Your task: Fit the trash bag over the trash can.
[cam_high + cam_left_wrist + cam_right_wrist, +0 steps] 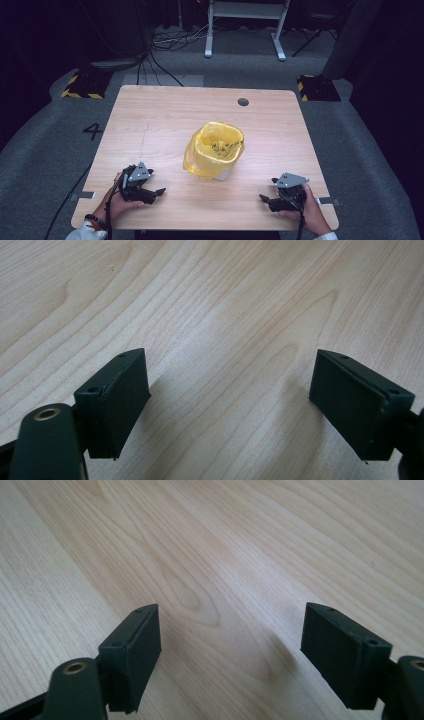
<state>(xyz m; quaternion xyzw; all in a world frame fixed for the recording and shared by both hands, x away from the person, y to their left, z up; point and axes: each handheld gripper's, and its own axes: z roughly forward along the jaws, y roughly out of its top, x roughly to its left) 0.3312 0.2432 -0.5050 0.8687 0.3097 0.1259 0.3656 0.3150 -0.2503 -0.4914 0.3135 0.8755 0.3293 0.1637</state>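
high view: a yellow bag-lined bin (215, 150) stands mid-table (150, 115). the left gripper (155, 192) and right gripper (265, 200) rest near the near edge, both jaws spread, holding nothing.

Two black handheld grippers, the left gripper (159, 191) and the right gripper (263, 199), each carry a grey three-cornered metal plate (139, 172) on top, the right one's plate (290, 179) dotted with small holes. A black cable (111, 210) trails from the left unit. Both arms end in white sleeve cuffs (85, 232), with a dark beaded bracelet (95, 221) on the left wrist. Close up, the flat rectangular black pads (120, 400) show small screw holes, and a brass-ringed pivot (47, 413) sits behind.
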